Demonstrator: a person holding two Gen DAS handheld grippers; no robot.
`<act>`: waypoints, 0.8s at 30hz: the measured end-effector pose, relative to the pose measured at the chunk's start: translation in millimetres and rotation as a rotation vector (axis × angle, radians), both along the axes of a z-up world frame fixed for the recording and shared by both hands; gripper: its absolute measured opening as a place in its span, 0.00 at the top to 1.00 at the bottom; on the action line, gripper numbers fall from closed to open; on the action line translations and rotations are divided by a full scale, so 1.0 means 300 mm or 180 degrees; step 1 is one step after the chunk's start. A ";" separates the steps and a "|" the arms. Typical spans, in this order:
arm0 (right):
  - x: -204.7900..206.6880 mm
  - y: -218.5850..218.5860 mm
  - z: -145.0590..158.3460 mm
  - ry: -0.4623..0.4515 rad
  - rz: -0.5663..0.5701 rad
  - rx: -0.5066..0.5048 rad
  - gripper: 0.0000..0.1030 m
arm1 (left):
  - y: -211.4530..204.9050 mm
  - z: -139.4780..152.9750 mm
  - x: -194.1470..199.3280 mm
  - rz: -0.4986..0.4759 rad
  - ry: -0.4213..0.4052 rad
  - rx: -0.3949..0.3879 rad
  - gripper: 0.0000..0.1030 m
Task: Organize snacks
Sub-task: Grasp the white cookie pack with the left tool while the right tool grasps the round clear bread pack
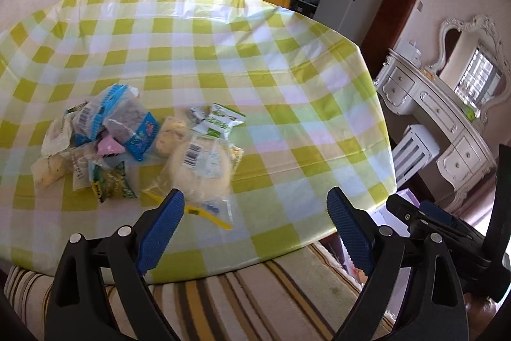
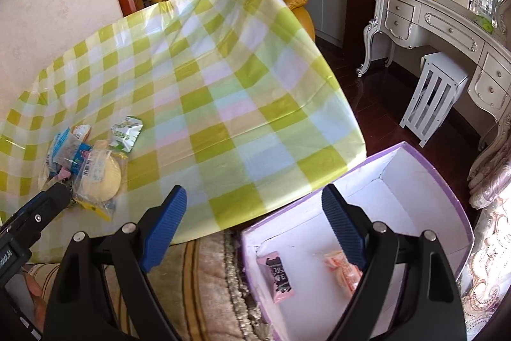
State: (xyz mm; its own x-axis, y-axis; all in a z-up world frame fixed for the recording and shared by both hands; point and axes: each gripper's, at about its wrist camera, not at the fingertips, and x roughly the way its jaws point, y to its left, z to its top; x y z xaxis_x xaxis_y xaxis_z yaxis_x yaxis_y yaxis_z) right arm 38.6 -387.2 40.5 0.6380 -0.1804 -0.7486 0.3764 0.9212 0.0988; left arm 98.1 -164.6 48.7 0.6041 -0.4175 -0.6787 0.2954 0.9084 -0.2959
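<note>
Nearest you: right gripper (image 2: 254, 203), jaws wide apart, nothing between them, above the near end of the purple-rimmed box (image 2: 415, 155).

In the box: pink sachet (image 2: 278, 275) and orange packet (image 2: 343, 272), the sachet's long axis running toward you.

Left gripper (image 1: 255, 203): jaws spread, empty, aimed down at the table edge.

Next out, on the checked tablecloth (image 1: 287, 85): round bun in a clear bag (image 1: 201, 168), its long axis and yellow seal pointing toward you; behind it the snack heap (image 1: 105, 133).

Step, as judged: between deliveries. You next reach for the bun and close across its short width.
</note>
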 end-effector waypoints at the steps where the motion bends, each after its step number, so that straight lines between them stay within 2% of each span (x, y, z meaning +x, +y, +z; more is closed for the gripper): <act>1: 0.012 0.027 -0.005 0.0003 0.0031 0.0007 0.16 | 0.046 -0.004 0.010 0.0114 0.0025 -0.0051 0.16; 9: 0.090 0.192 -0.022 0.0042 0.0257 0.0022 0.16 | 0.348 -0.054 0.074 0.0811 0.0185 -0.0241 0.25; 18: 0.202 0.353 -0.057 0.0023 0.0514 0.0035 0.16 | 0.553 -0.086 0.150 0.1216 0.0233 -0.0154 0.28; 24: 0.281 0.438 -0.074 0.0006 0.0578 -0.0020 0.16 | 0.637 -0.119 0.240 0.1291 0.0304 -0.0037 0.28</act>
State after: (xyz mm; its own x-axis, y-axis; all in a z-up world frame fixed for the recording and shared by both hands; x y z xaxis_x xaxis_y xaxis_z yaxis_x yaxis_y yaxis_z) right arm 123.0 -255.6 18.5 0.6591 -0.0670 -0.7490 0.2039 0.9746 0.0923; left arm 170.0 26.6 12.9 0.6558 -0.1666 -0.7363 -0.1151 0.9419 -0.3156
